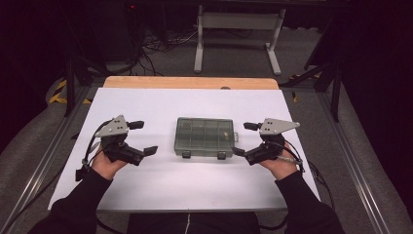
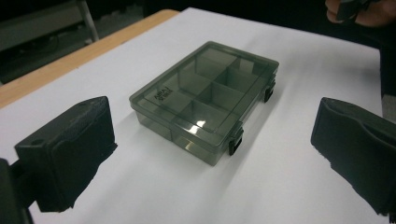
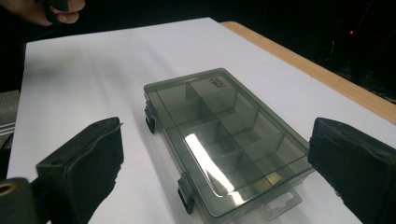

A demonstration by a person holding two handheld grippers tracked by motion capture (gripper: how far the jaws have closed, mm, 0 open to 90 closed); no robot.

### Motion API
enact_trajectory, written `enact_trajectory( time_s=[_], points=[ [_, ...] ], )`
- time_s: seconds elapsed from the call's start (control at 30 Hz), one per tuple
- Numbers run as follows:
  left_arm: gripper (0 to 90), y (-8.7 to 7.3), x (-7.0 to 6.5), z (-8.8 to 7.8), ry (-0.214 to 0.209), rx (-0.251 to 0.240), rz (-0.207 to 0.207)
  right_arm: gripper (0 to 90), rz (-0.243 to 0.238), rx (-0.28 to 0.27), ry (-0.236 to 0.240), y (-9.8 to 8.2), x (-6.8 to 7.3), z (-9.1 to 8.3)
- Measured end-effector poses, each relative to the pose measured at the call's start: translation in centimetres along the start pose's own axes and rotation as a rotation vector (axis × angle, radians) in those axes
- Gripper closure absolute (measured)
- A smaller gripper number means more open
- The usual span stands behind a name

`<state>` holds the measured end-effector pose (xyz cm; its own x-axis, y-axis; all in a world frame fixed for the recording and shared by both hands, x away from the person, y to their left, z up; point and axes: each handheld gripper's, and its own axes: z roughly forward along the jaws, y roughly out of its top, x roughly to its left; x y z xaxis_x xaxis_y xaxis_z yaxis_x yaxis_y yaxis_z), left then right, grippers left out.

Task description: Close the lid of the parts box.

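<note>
A smoky see-through compartment box (image 1: 204,136) lies flat in the middle of the white table top, lid closed, two black latches on its near side and a hang tab at its right end. My left gripper (image 1: 144,137) stands open to the left of it, a short gap away and pointing at it. My right gripper (image 1: 243,139) stands open just off the box's right end. In the left gripper view the box (image 2: 205,98) lies ahead between the wide-apart pads (image 2: 70,154). In the right gripper view the box (image 3: 224,135) lies close between the pads (image 3: 355,163), untouched.
A white sheet (image 1: 195,190) covers the table, with a wooden edge (image 1: 190,82) at the far side. Metal rails run along both sides. Beyond stand a white frame (image 1: 238,22) and floor cables (image 1: 160,44). The other hand (image 2: 359,9) appears at the top right of the left gripper view.
</note>
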<state>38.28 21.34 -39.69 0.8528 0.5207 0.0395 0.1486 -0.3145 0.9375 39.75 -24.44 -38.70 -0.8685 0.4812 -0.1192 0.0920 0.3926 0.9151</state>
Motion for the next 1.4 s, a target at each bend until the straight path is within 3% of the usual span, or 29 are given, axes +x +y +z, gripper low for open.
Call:
enact_trajectory(
  time_s=[0.2, 0.33, 0.5, 0.77, 0.93, 1.27, 1.4],
  points=[
    [1.3, -2.3, 0.1, -1.8, 0.037, -0.07, -0.041, 3.3, -0.007, -0.044, -0.035, -0.8, 0.5, -1.0],
    [1.3, -4.1, 0.2, -2.6, 0.054, -0.151, -0.068, 3.2, -0.002, -0.058, -0.047, -1.7, 0.7, -1.3],
    [1.3, -5.8, 0.3, -3.3, 0.079, -0.176, -0.099, 2.0, 0.0, -0.067, -0.055, -2.8, 1.0, -1.5],
    [1.3, -8.0, 0.2, -3.6, 0.127, -0.183, -0.108, 1.0, 0.02, -0.086, -0.08, -4.7, 1.2, -1.6],
    [1.2, -9.2, 0.2, -3.0, 0.122, -0.177, -0.12, 0.2, 0.042, -0.083, -0.084, -6.0, 1.4, -1.5],
    [1.1, -10.7, -0.2, -1.9, 0.148, -0.127, -0.083, 0.1, 0.093, -0.078, -0.117, -8.6, 2.0, -1.3],
    [0.5, -10.8, -0.4, -1.5, 0.161, -0.109, -0.071, 0.1, 0.106, -0.036, -0.123, -9.2, 2.0, -0.9]
  ],
)
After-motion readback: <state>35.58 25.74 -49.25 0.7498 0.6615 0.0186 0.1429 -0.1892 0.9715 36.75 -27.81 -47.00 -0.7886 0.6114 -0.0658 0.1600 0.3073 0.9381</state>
